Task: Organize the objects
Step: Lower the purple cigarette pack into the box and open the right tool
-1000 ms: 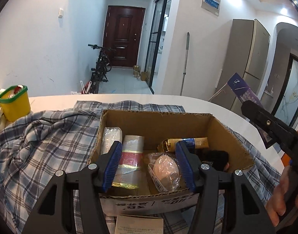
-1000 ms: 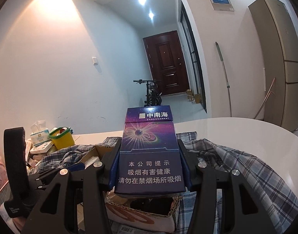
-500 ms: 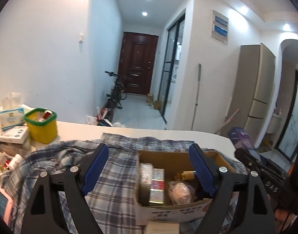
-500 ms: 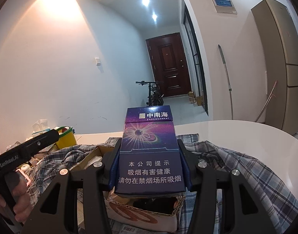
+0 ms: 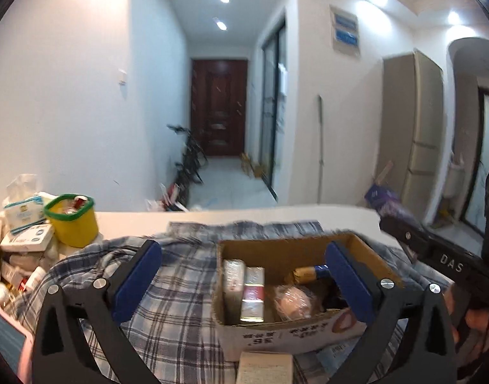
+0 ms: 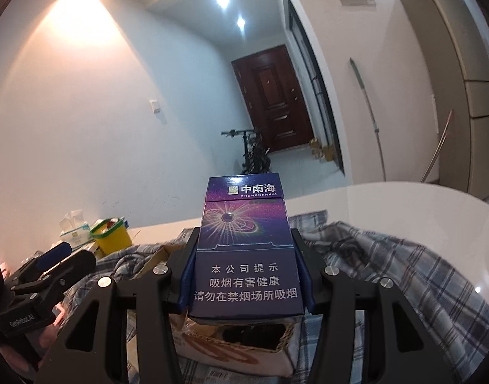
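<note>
The left gripper (image 5: 242, 283), pinched over the cardboard box (image 5: 286, 326) 1 second ago, is opening wide with nothing between its jaws, so its drop looks done, while the right gripper (image 6: 246, 280) pinches the purple cigarette pack (image 6: 246, 249) above the box's near right end, apparently next to go in

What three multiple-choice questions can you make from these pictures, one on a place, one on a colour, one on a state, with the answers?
1. Where is the cardboard box?
A. on the checked cloth
B. on the floor
C. inside the tub

2. What colour is the tub with the green rim?
A. red
B. yellow
C. white

3. What is the right gripper doing?
A. hanging open
B. gripping a pen
C. gripping a purple packet

Answers:
1 A, cloth surrounds the box.
2 B, its wall is yellow.
3 C, both pads press the packet's sides.
</note>
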`<state>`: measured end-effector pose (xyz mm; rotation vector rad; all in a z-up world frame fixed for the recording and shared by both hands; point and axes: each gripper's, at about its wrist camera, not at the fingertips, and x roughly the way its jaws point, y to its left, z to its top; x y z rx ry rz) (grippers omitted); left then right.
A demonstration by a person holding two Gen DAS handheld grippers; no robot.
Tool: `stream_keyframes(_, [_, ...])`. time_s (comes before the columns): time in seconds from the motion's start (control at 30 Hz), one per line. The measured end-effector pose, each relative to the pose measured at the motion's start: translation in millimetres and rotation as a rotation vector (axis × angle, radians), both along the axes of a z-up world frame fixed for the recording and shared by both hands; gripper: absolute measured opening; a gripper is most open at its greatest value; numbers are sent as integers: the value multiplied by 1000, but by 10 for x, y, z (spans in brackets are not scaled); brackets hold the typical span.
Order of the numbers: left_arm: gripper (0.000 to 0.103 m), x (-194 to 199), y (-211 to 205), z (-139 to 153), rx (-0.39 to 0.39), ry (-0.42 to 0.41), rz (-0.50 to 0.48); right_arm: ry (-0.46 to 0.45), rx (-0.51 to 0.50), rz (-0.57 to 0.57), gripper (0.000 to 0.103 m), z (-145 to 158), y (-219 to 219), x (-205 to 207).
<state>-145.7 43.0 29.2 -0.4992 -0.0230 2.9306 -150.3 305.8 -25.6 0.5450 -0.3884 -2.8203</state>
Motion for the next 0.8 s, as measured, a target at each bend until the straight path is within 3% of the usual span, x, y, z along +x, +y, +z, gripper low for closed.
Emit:
stream_keyframes(0.3, [103, -81, -33, -175, -68, 9, 52, -65, 47, 64, 50, -179, -195, -105])
stream_keyframes(0.57, [103, -113, -134, -159, -27, -19, 71, -107, 81, 78, 50, -295, -284, -195])
stream_keyframes(0.7, [103, -207, -114, -253, -19, -94, 40, -98, 94, 71, 69, -289, -285, -175])
stream_keyframes(0.8, [103, -207, -128, -259, -8, -100, 47, -63, 73, 53, 70, -243, -223, -126])
